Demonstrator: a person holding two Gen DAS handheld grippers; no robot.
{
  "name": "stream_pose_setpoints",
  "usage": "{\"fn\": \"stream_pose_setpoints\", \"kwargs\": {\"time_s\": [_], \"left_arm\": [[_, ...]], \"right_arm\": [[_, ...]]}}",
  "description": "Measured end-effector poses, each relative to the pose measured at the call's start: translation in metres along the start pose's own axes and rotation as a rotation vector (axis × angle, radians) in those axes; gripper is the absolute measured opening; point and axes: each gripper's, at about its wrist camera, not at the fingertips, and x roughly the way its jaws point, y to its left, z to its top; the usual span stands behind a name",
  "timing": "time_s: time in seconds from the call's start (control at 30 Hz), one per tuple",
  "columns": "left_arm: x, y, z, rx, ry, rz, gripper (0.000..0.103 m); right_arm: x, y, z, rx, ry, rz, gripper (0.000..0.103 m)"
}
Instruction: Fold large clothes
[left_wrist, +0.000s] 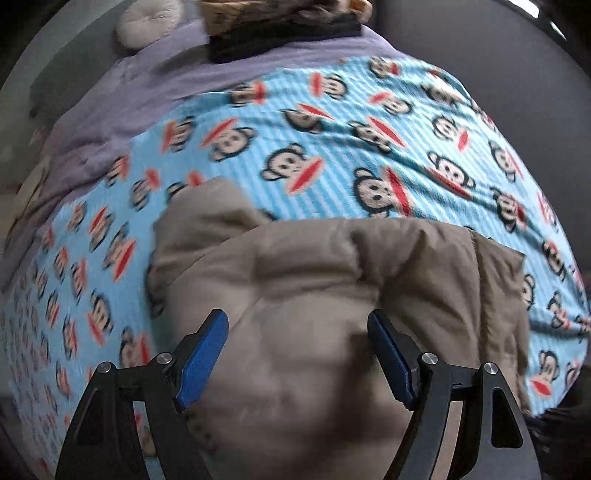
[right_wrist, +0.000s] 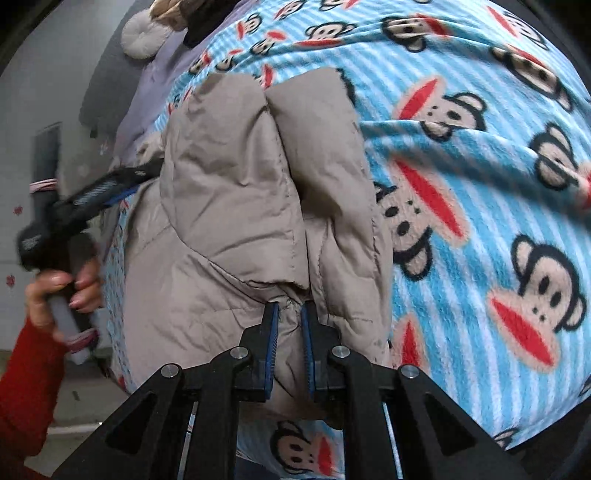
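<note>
right tongs (right_wrist: 290, 314) at 6 o'clock, pinched on jacket (right_wrist: 255, 206) hem fold. left tongs (left_wrist: 297, 325) spread wide above jacket, gripping nothing. jacket lies bunched on monkey blanket (right_wrist: 480, 206), stretching toward 12 o'clock. step: mid-fold, probably. next: left tongs need grip before turning over.
</note>
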Motion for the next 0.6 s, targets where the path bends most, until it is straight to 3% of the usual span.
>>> {"fn": "stream_pose_setpoints", "kwargs": {"time_s": [0.2,0.33,0.43,0.53,0.6], "left_arm": [[-0.041,0.030,-0.070,-0.115,0.010,0.022,0.078],[-0.041,0.030,-0.120,-0.129,0.064,-0.017,0.078],[-0.035,0.028,-0.141,-0.157,0.068,-0.041,0.080],[-0.024,0.030,-0.147,-0.187,0.089,-0.032,0.088],[-0.020,0.033,-0.148,-0.220,0.100,-0.045,0.088]], "right_arm": [[0.014,-0.004,0.006,-0.028,0.043,0.003,0.012],[0.031,-0.004,0.014,-0.048,0.056,-0.016,0.012],[0.043,0.003,0.016,-0.080,0.061,-0.044,0.012],[0.052,0.010,0.016,-0.110,0.066,-0.075,0.012],[0.057,0.017,0.014,-0.137,0.066,-0.095,0.012]]}}
